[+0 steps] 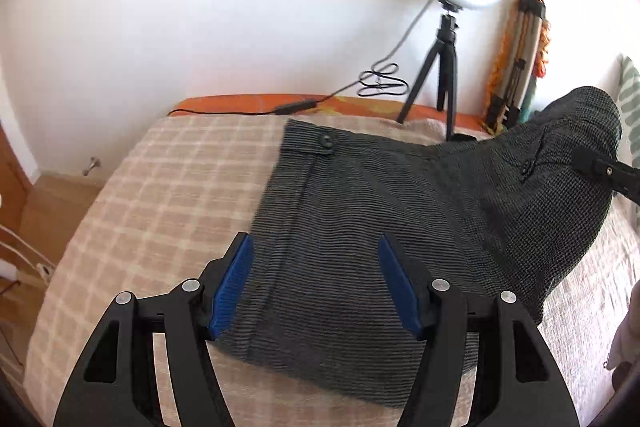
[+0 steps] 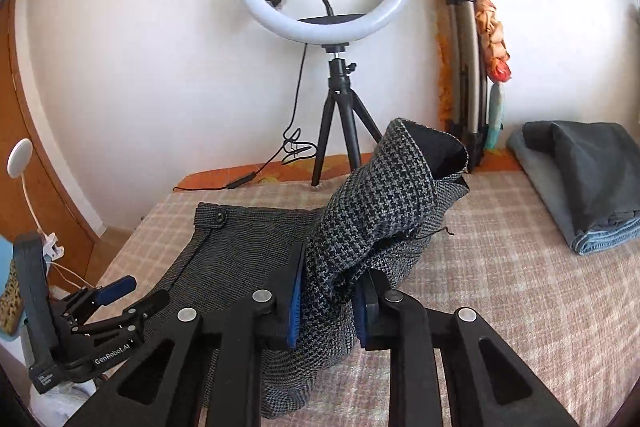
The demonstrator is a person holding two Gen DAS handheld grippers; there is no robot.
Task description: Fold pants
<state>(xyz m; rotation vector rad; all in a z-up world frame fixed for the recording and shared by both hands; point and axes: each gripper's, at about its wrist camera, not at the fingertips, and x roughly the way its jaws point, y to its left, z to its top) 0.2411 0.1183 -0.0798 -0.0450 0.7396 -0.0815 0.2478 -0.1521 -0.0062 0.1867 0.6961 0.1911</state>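
Grey houndstooth pants point(image 1: 360, 227) lie on the checked bedspread point(image 1: 160, 195), waistband with a button toward the wall. My left gripper point(image 1: 314, 283) is open just above the near part of the pants, its blue pads point(image 1: 232, 287) straddling the cloth without holding it. My right gripper point(image 2: 330, 307) is shut on a bunched part of the pants point(image 2: 368, 211) and lifts it up off the bed. The right gripper's finger shows at the right edge of the left wrist view point(image 1: 600, 169). The left gripper shows at the lower left of the right wrist view point(image 2: 116, 297).
A ring light on a tripod point(image 2: 336, 107) stands at the head of the bed with its cable point(image 1: 376, 83). A folded stand with orange cloth point(image 2: 472, 67) leans on the wall. Folded dark clothes point(image 2: 584, 179) lie at the right. The bed edge drops off at the left point(image 1: 80, 219).
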